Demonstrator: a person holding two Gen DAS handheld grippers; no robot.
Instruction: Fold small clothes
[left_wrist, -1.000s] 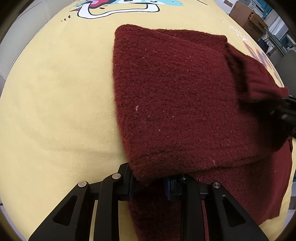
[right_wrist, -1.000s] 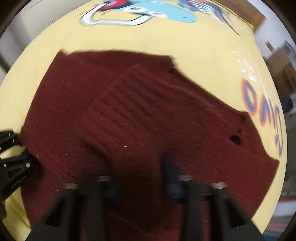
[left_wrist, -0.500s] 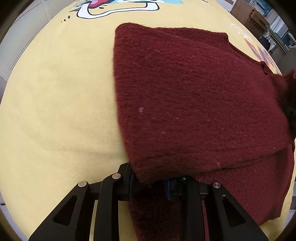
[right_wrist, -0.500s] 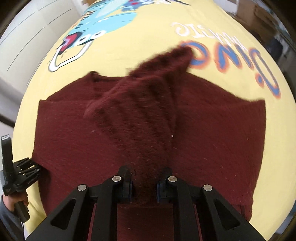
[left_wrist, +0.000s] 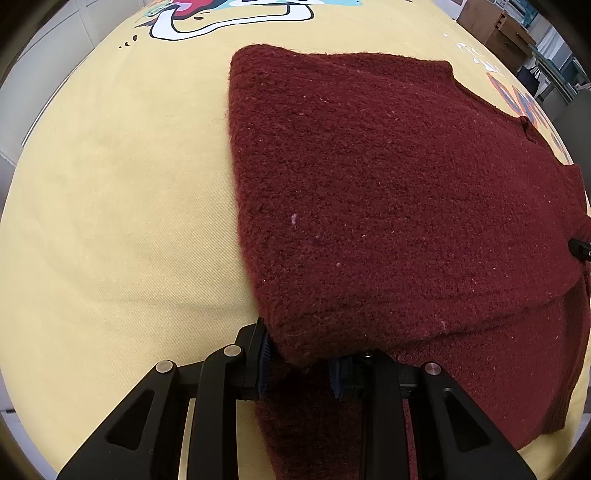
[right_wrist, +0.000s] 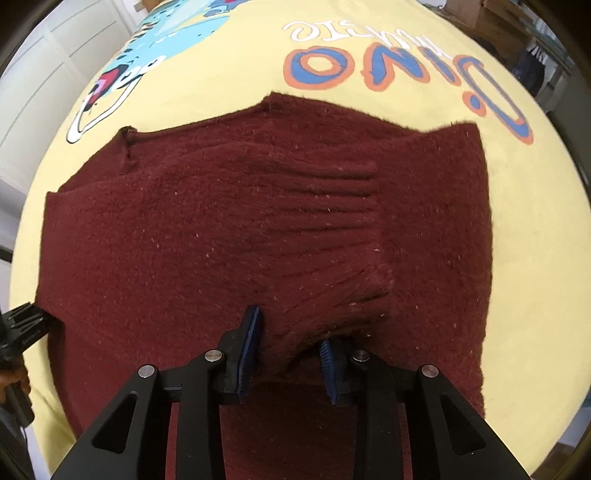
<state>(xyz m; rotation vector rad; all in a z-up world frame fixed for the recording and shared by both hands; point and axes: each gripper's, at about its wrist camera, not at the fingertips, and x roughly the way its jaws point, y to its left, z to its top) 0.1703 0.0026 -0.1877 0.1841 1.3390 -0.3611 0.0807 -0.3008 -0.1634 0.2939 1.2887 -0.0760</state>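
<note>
While one maroon sweater (left_wrist: 388, 192) lay on the yellow cloth (left_wrist: 110, 192), the left gripper (left_wrist: 299, 369) had its two fingers clenched on a folded corner. In the right view, the right gripper (right_wrist: 290, 354) stood released, its two fingers (right_wrist: 248, 339) either side of one ribbed cuff (right_wrist: 332, 236).

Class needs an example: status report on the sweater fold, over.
Left tongs shut on sweater edge. Right tongs open, ribbed cuff lying between. Nothing blocking on yellow cloth.
</note>
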